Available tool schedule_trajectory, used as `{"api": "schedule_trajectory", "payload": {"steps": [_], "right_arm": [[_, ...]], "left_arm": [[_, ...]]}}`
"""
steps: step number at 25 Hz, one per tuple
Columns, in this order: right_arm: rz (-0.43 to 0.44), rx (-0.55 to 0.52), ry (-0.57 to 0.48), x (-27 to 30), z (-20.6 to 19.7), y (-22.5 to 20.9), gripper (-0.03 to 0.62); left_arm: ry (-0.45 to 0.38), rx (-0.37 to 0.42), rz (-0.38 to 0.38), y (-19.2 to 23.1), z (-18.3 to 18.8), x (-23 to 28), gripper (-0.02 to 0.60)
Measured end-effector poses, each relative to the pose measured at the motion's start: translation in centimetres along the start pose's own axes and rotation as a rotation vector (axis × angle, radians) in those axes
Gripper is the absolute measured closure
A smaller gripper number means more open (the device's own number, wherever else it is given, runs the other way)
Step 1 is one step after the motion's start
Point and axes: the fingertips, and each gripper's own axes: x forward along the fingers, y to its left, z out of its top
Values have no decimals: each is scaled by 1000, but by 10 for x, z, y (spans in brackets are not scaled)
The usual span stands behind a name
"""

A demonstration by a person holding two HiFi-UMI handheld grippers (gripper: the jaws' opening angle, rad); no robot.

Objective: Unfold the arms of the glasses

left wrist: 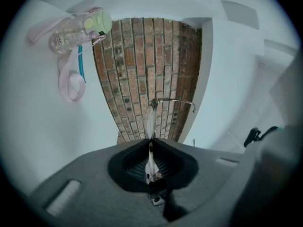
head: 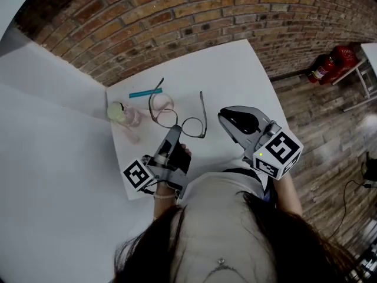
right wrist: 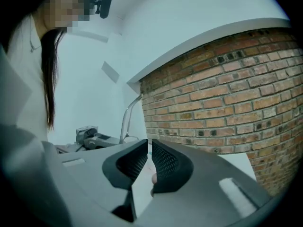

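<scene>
Thin dark-rimmed glasses (head: pixel 193 127) lie on the white table (head: pixel 235 75), both arms swung out toward the brick wall. My left gripper (head: pixel 175 128) is shut on the near rim by the bridge. In the left gripper view the frame (left wrist: pixel 151 117) stands edge-on, pinched between the jaws of that gripper (left wrist: pixel 150 143). My right gripper (head: pixel 222 115) hovers just right of the glasses, a little apart from the right arm, jaws together and holding nothing. The right gripper view shows its own gripper (right wrist: pixel 147 145), a curved glasses arm (right wrist: pixel 127 117) and the left gripper (right wrist: pixel 92 137) beyond.
A clear bottle with a green cap (head: pixel 121 112) and pink strap lies left of the glasses, seen as the bottle (left wrist: pixel 78 30) up close. A blue pen (head: pixel 144 93) lies behind. A brick wall (head: pixel 194 16) backs the table. Red fire extinguishers (head: pixel 330 63) stand on the wooden floor at right.
</scene>
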Motion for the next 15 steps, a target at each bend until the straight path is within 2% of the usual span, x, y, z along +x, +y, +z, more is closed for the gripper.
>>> {"api": "schedule_trajectory", "payload": {"steps": [5,15], "right_arm": [[-50,-38,69,4,-22,-9,587],[-91,-70,164,7,-43,-19,588]], "left_arm": [[7,-8,-1,-1,-1,1,558],[13,-29,0,0,-5,3,558]]}}
